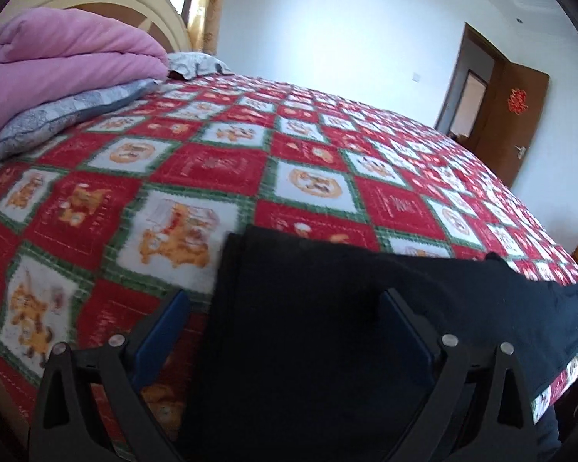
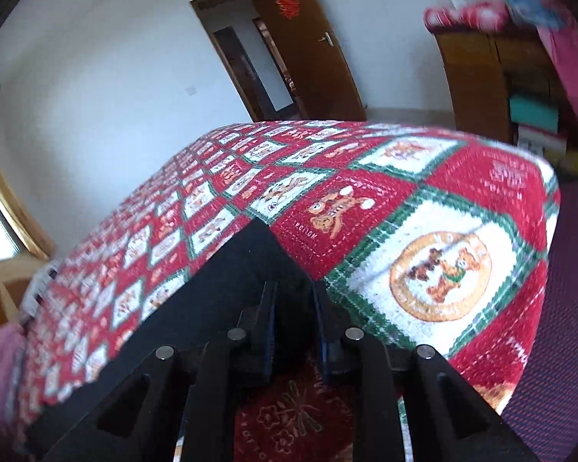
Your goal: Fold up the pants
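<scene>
The black pants lie on the red, white and green patterned bedspread near the bed's front edge. In the left wrist view my left gripper is open, its blue-padded fingers spread wide over the pants' left end. In the right wrist view the pants run off to the left as a dark band. My right gripper is nearly closed, its jaws pinching the pants' corner near the bed's right corner.
A pink folded quilt sits on grey pillows at the headboard. A brown door stands open in the far wall. A wooden cabinet with stacked items stands right of the bed. A purple floor mat lies beside the bed.
</scene>
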`<state>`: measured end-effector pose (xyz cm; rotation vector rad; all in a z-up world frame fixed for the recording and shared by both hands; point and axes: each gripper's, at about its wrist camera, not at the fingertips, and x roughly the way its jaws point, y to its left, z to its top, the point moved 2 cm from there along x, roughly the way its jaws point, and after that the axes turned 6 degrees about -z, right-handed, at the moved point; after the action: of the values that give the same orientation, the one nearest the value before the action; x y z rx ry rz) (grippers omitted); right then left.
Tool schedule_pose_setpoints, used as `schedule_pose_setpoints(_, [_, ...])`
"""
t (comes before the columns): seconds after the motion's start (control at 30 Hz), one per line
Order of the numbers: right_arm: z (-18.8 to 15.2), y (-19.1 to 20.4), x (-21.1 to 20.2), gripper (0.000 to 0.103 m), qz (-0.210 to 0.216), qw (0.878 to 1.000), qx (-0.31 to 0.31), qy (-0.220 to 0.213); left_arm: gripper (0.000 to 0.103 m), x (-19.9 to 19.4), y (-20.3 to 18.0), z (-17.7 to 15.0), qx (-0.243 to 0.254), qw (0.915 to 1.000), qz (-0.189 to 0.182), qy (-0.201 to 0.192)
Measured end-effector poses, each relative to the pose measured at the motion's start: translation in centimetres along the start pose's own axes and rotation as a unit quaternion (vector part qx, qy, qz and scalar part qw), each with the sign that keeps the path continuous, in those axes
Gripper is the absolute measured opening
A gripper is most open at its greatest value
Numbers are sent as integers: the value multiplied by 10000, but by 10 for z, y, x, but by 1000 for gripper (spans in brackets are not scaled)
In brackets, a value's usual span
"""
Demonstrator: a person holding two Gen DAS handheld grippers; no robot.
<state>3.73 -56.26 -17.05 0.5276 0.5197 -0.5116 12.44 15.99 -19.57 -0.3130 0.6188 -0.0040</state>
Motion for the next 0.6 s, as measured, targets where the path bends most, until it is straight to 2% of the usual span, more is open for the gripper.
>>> schedule_pose_setpoints(0.17, [0,-4,1,18,-19,10000,-38,81,100,1,14,-2,-220,9997,-51,27])
schedule_pose_setpoints(0.37, [-1,-6,-4,13,39,10000,85,-30,101,5,11,-6,-13,10000,-43,81])
schedule_pose_setpoints(0.47, [0,-2,-10,11,46,9998,68,-164,101,7,10,-8,72,9999,15,106])
schedule_pose_setpoints(0.6, [4,12,-33,11,169,9979,-166,-608,103,7,11,-9,37,10000,4,88])
